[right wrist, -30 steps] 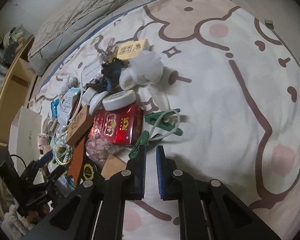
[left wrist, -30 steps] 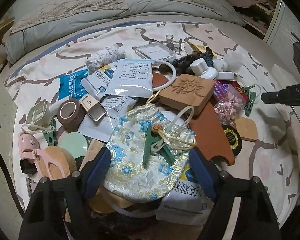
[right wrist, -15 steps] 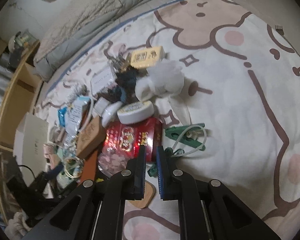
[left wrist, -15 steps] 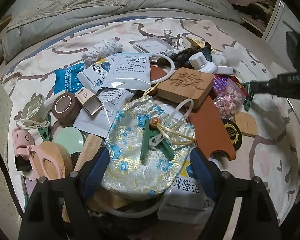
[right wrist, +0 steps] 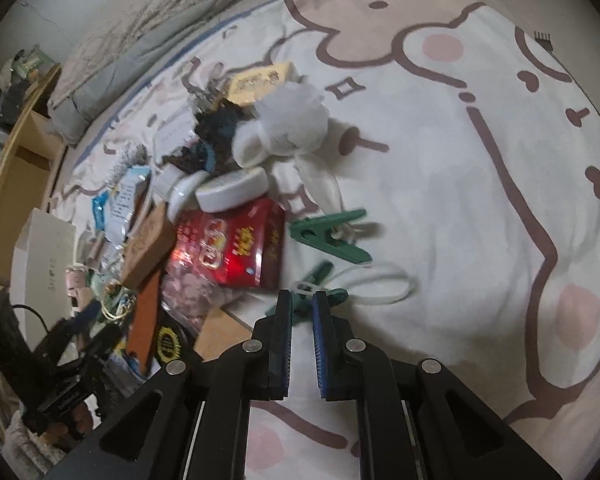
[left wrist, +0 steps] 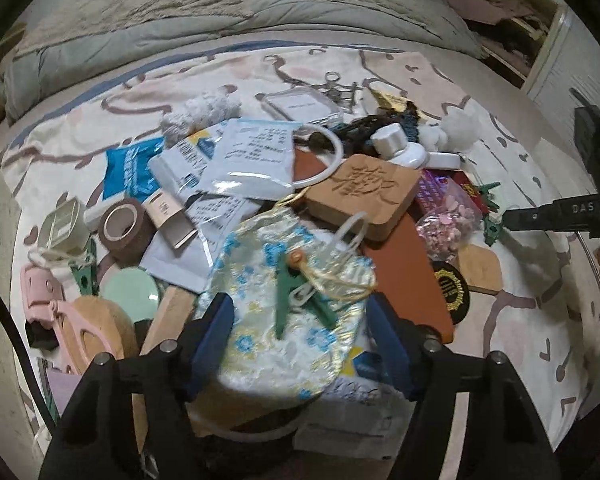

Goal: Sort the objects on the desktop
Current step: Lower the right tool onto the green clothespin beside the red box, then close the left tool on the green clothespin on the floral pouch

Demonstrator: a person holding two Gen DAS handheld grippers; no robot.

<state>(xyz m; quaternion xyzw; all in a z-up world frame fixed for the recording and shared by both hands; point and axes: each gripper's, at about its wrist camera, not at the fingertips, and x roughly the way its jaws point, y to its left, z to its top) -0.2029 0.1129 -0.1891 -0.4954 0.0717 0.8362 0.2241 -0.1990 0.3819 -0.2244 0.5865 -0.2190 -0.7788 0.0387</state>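
My left gripper (left wrist: 300, 316) is open, its blue pads either side of a floral brocade pouch (left wrist: 276, 320) with a green clothespin (left wrist: 288, 292) lying on it. My right gripper (right wrist: 302, 300) is nearly shut, with a narrow gap, its tips at a green clothespin (right wrist: 316, 294) tied to a white loop (right wrist: 380, 284) on the sheet. I cannot tell if it grips the pin. A second green clothespin (right wrist: 328, 236) lies just beyond, beside a red box (right wrist: 232, 240). The right gripper also shows at the right edge of the left wrist view (left wrist: 512, 216).
A heap of small objects covers the cartoon-print sheet (right wrist: 460, 160): a carved wooden block (left wrist: 364, 192), an orange-brown board (left wrist: 412, 272), white jars (right wrist: 232, 188), paper packets (left wrist: 252, 156), a tape roll (left wrist: 124, 228). A white box (right wrist: 40, 256) stands left. A grey duvet (left wrist: 220, 8) lies behind.
My right gripper has moved forward and down, so its tips now reach the nearer green clothespin. My left gripper has edged closer over the pouch and stays open.
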